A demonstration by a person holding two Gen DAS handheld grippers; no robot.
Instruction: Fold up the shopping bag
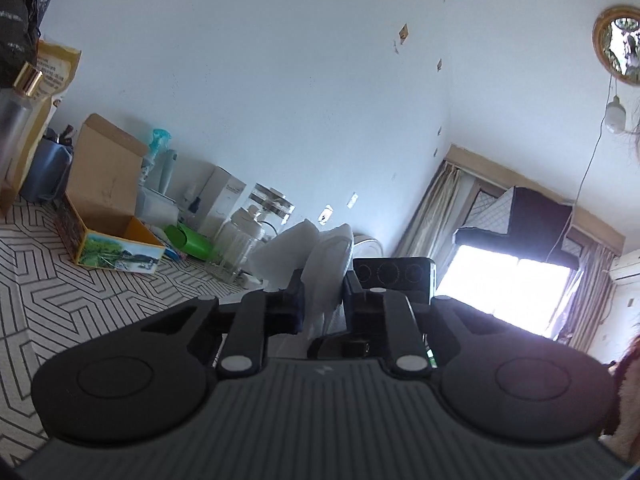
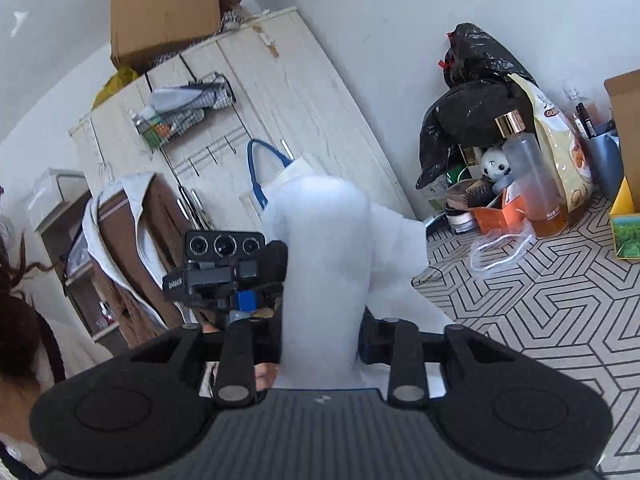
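Note:
The white shopping bag [image 1: 320,276] is held up in the air between both grippers. My left gripper [image 1: 323,300] is shut on a bunched part of the bag, which sticks up between its fingers. My right gripper [image 2: 320,340] is shut on another part of the bag [image 2: 324,248], a wide white fold that rises in front of the camera and hides the fingertips. The other gripper's camera head [image 2: 224,260] shows just left of the bag in the right wrist view, and also in the left wrist view [image 1: 394,276] right of the bag.
A table with a geometric line-patterned cloth [image 1: 60,280] carries an open cardboard box [image 1: 108,204], a green cup [image 1: 188,240], glass jars [image 1: 248,236], a bottle with amber liquid [image 2: 536,184], black plastic bags [image 2: 472,100] and a loose white cord [image 2: 500,252]. A pale wooden wardrobe [image 2: 260,112] stands behind.

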